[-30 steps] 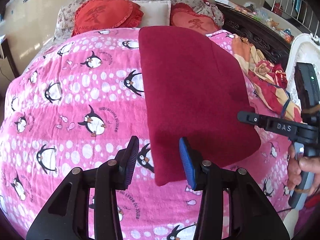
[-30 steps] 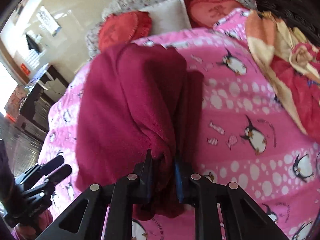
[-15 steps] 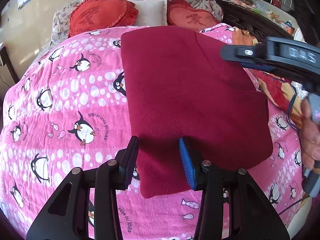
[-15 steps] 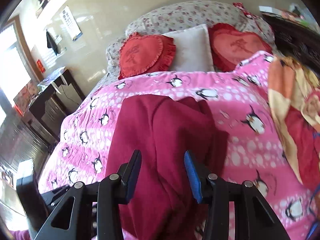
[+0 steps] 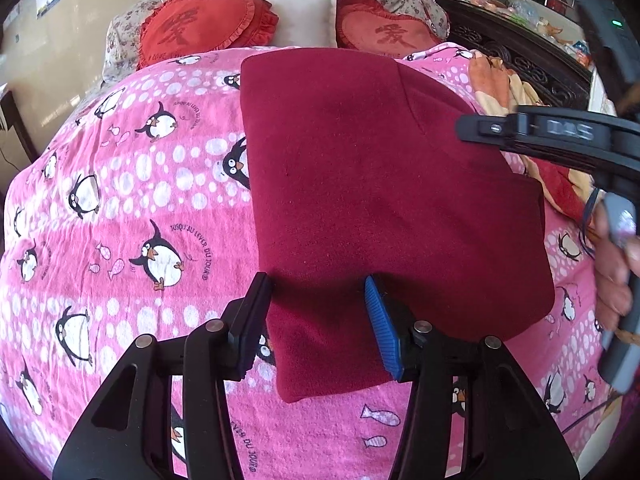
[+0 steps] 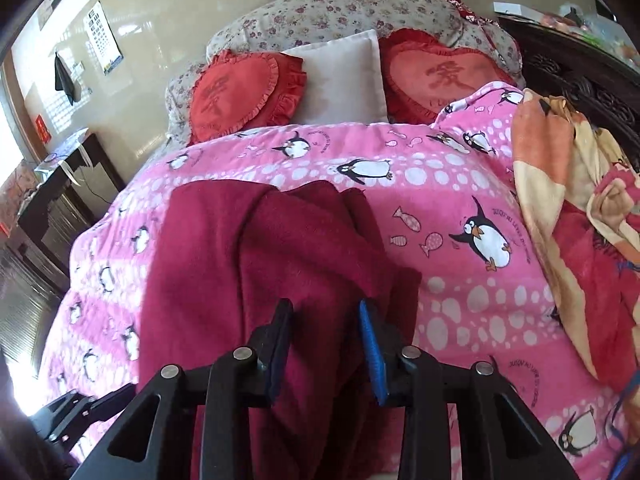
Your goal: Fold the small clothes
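A dark red fleece garment point(image 5: 380, 200) lies folded flat on the pink penguin blanket point(image 5: 120, 208). In the right wrist view the garment point(image 6: 256, 264) shows a raised fold down its middle. My left gripper point(image 5: 318, 316) is open and empty, hovering above the garment's near left corner. My right gripper point(image 6: 326, 344) is open and empty, just above the garment's near edge. The right gripper also shows from the side in the left wrist view point(image 5: 472, 128), over the garment's right part.
Two red heart cushions point(image 5: 204, 28) and a white pillow point(image 5: 308, 20) lie at the bed's head. A crumpled orange and red blanket point(image 6: 576, 216) lies along the right side. A dark carved bed frame point(image 5: 520, 56) stands behind it. A dark desk point(image 6: 60, 188) stands left.
My right gripper let go of the garment and opened, then lifted back. The garment now lies flat. My left gripper stayed open and drifted over the near corner.
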